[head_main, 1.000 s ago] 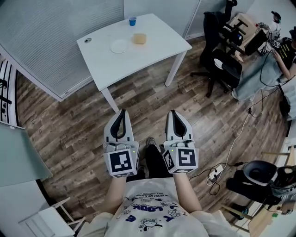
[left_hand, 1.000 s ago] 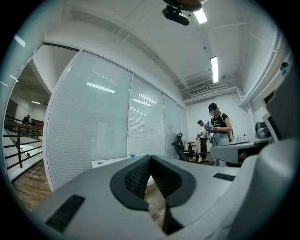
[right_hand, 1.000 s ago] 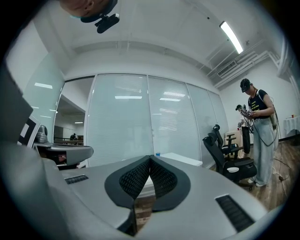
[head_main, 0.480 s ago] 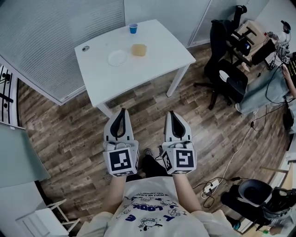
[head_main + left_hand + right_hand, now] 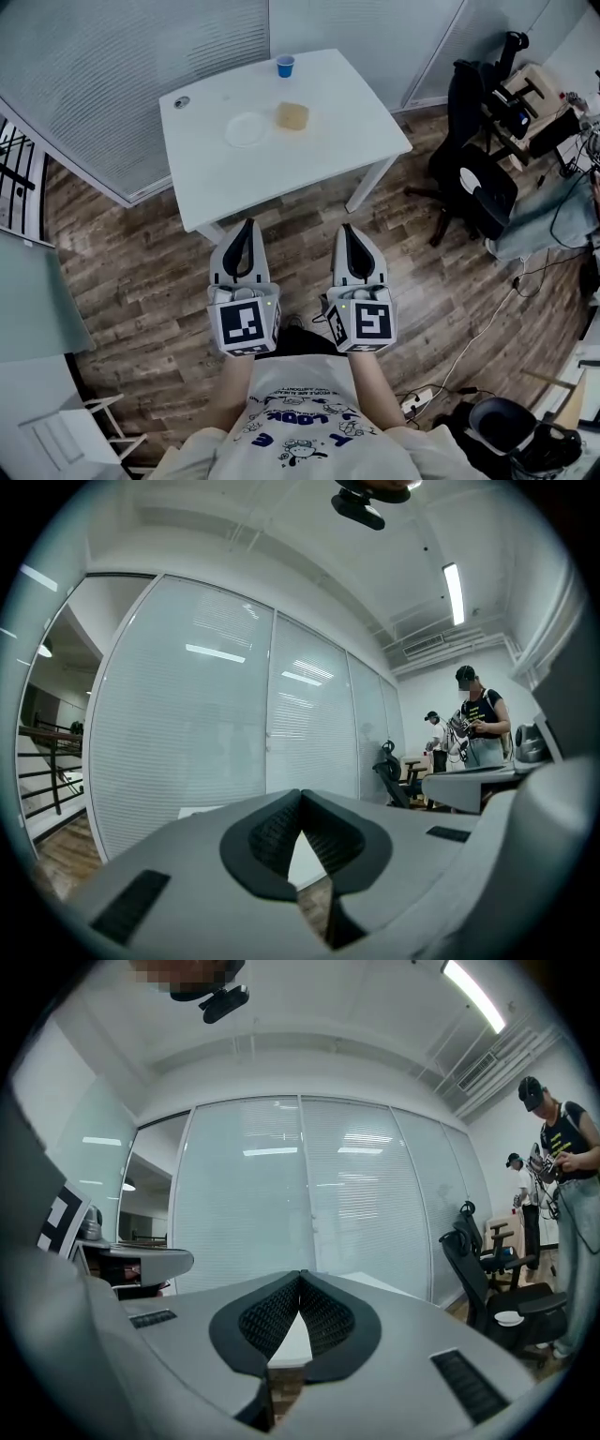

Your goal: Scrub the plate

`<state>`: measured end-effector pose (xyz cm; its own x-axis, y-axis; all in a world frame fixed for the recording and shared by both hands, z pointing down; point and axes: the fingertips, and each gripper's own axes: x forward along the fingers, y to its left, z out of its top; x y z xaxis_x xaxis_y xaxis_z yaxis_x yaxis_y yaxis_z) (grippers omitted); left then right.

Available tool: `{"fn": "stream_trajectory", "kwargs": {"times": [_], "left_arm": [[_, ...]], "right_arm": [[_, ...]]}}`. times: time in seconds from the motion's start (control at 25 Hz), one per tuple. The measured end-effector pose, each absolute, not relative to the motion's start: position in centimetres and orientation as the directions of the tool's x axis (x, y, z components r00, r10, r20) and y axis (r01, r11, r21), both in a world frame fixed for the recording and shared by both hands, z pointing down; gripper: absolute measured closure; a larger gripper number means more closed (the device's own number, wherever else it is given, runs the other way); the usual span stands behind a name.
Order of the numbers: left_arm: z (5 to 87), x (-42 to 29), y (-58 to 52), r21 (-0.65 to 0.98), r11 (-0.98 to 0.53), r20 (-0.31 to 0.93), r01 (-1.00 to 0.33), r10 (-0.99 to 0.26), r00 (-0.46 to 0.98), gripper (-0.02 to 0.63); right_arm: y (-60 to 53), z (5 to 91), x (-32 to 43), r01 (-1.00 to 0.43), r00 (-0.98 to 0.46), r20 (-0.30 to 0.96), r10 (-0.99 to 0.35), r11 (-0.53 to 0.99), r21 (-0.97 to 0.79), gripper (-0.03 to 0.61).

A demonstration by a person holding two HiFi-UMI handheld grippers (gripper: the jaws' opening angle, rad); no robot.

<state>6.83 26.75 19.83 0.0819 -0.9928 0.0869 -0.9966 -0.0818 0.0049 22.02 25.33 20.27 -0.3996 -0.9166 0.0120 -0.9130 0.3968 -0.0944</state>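
Note:
A white plate (image 5: 246,128) lies on the white table (image 5: 309,164) ahead, with a tan sponge (image 5: 292,116) just to its right. My left gripper (image 5: 246,224) and right gripper (image 5: 349,228) are held side by side over the wood floor, short of the table's near edge. Both point level toward the table. Each is shut with nothing between its jaws, as the left gripper view (image 5: 300,794) and right gripper view (image 5: 300,1276) show tips meeting.
A small blue cup (image 5: 285,66) and a small dark round object (image 5: 181,101) stand near the table's far edge. Glass partitions with blinds (image 5: 131,56) run behind the table. Black office chairs (image 5: 478,169) and cables lie to the right. People stand far off (image 5: 562,1176).
The table has come closer and lower in the head view as I walked toward it. Both grippers keep their pose, shut and side by side.

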Motion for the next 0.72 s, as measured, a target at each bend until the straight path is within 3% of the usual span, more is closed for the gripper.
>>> {"fn": "stream_trajectory", "kwargs": {"times": [0.72], "left_arm": [[20.4, 7.3, 19.8, 0.004, -0.09, 0.098, -0.996, -0.991, 0.09, 0.588]], "right_arm": [[18.8, 21.3, 22.5, -0.912, -0.398, 0.02, -0.917, 0.394, -0.114, 0.56]]}}
